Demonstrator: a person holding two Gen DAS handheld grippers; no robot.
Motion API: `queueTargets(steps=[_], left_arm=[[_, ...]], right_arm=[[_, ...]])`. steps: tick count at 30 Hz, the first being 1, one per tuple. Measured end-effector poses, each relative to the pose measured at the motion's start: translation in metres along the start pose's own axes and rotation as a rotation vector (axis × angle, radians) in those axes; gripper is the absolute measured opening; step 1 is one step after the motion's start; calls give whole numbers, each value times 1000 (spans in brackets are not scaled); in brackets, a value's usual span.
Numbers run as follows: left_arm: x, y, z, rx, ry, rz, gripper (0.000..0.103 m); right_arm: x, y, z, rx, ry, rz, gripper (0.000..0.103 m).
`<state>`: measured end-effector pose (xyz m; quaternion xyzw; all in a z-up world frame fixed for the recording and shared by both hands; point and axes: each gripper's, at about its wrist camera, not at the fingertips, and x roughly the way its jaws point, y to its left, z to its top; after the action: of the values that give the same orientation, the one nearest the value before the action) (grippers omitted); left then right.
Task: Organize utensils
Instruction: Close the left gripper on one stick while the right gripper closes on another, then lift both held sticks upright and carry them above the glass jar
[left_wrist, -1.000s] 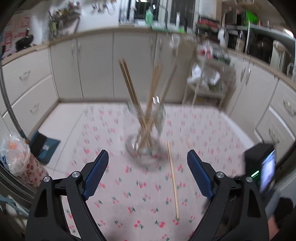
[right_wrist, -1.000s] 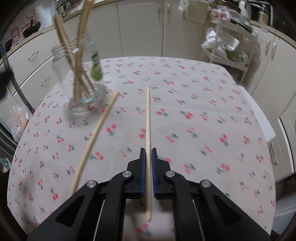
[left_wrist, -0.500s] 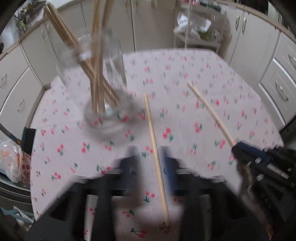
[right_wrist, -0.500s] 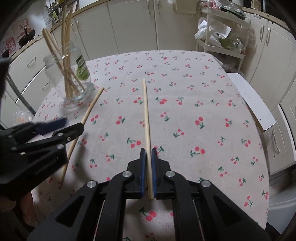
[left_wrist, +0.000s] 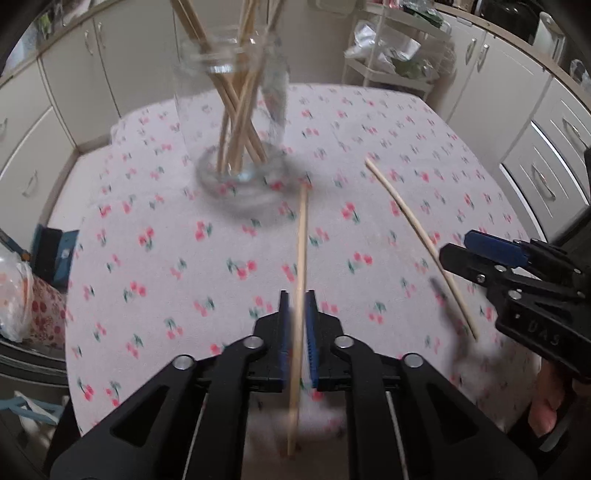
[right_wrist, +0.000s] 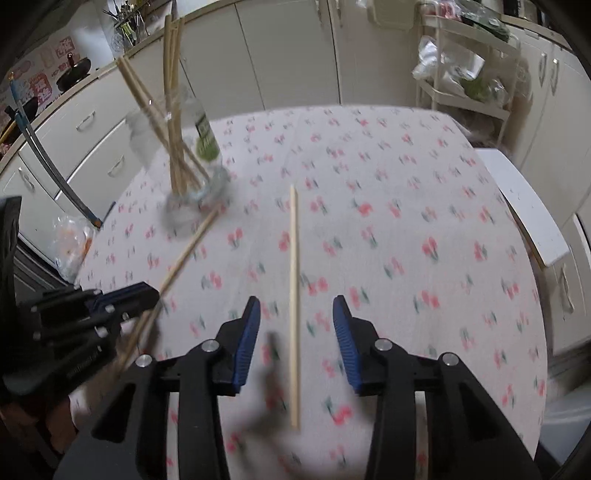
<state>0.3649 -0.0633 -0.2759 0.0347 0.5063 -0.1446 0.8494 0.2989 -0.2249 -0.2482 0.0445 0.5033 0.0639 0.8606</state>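
A glass jar (left_wrist: 236, 122) holding several wooden chopsticks stands on the cherry-print tablecloth (left_wrist: 166, 258); it also shows in the right wrist view (right_wrist: 188, 162). My left gripper (left_wrist: 296, 306) is shut on a chopstick (left_wrist: 301, 251) that points toward the jar's base. My right gripper (right_wrist: 295, 314) is open, and a second chopstick (right_wrist: 293, 280) lies on the cloth between its fingers. That chopstick (left_wrist: 417, 236) and the right gripper (left_wrist: 491, 254) show at the right of the left wrist view. The left gripper (right_wrist: 122, 299) with its chopstick (right_wrist: 184, 254) shows at the left of the right wrist view.
The table's edges fall off at left, right and near side. White kitchen cabinets (left_wrist: 74, 74) run behind the table. A wire rack with bags (right_wrist: 469, 77) stands at the back right. A plastic bag (left_wrist: 14, 295) sits on the floor at the left.
My left gripper came down and shut on the left chopstick. My right gripper opened and let go of its chopstick, which now lies on the cloth.
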Motion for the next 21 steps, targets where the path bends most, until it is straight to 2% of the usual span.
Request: queueTargets(steps=[2,7,9,13,14,16,21], left_arm=[[3,-2,10,-2,-23,17,19],[17,-10,33,21,-45,49,26],[22,-13,39,33,-45,61,28],[37,-16,44,50,-13,74,27],[39,-17,44,51,-14,73,26],[40,-20,44,67,-22,65,5],[25,-16,38,25,-53,-5,5]], right_arm=[[12,8,12,-32,-2,-16,31],[35,13,26,-83,20,-62,19],[42,12,24,-100,30,-78,12],[38,9,22,-119,11,-82,6],[38,8,22,-111,10,-76,6],[38,2,23,-71,15,-47,6],[28,-21,20,114,22,116,6]])
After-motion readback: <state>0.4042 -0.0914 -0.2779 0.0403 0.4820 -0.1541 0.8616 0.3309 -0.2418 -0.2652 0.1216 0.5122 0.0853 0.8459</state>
